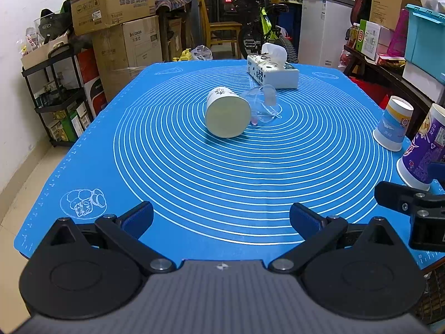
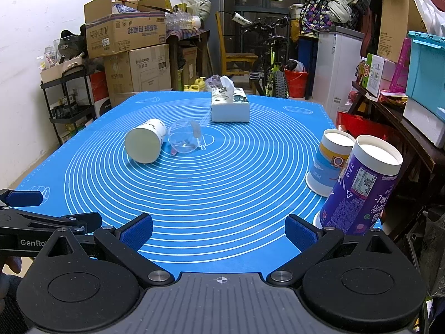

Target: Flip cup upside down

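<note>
While two paper cups [image 2: 331, 164] stand inverted, white cup [image 1: 226, 115] and clear cup [image 1: 260, 105] lie sideways; left gripper [image 1: 221, 220], right gripper [image 2: 219, 231] wide open, empty.

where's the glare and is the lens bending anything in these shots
Left wrist view: soft sheen on the blue mat near the claw; mat edges bow from fisheye. Right wrist view: clear glass cup shows small highlights; purple cup leans outward from distortion.

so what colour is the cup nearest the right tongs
Purple with white print, white rim; the cup shows best in the right wrist view.
</note>
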{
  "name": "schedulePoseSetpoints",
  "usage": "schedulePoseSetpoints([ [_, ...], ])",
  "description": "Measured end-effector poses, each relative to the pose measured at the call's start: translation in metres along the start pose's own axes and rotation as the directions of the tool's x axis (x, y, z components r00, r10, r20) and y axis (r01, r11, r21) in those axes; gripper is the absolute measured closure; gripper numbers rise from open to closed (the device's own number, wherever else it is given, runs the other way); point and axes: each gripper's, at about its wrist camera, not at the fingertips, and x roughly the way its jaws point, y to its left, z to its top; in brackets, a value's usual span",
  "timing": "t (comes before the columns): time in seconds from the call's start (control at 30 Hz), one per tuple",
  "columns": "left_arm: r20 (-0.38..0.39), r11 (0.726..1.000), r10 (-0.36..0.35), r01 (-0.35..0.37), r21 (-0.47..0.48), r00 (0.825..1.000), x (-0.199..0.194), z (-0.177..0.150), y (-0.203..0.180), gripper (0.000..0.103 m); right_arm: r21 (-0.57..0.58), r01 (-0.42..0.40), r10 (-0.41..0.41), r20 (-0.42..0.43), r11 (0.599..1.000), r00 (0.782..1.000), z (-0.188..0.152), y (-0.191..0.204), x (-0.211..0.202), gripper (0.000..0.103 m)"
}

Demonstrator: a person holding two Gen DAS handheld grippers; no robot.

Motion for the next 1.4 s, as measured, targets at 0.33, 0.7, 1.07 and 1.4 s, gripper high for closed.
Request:
schedulePoseSetpoints([
  [0.33,0.001,1.000,-0.001,0.001,0.003,1.000,0.000,0.001,-0.001,0.000,0.002,-0.001,0.001,-0.005,1.000,1.000,-0.001,-0.001,0.002,0.002],
  [0.7,0.003,1.000,0.002,-0.002,0.012,1.000,0.002,0.005,-0.002,0.000,0.001,0.000,0.000,-0.001,1.000,1.000,0.000,-0.002,0.004,0.002],
  [1.07,0.055,0.999,0.031,-0.032,0.021,0.998,0.015,0.022,0.000,0.000,-0.008,0.007,-0.007,0.034,1.000,0.999,0.024,-0.002,0.014,0.002],
  [1.4,0.108,0.995,0.104,-0.104,-0.006,0.989,0.072,0.065,0.001,0.000,0.009,0.035,-0.035,0.047,0.999,0.998,0.055,-0.011,0.053,0.002],
])
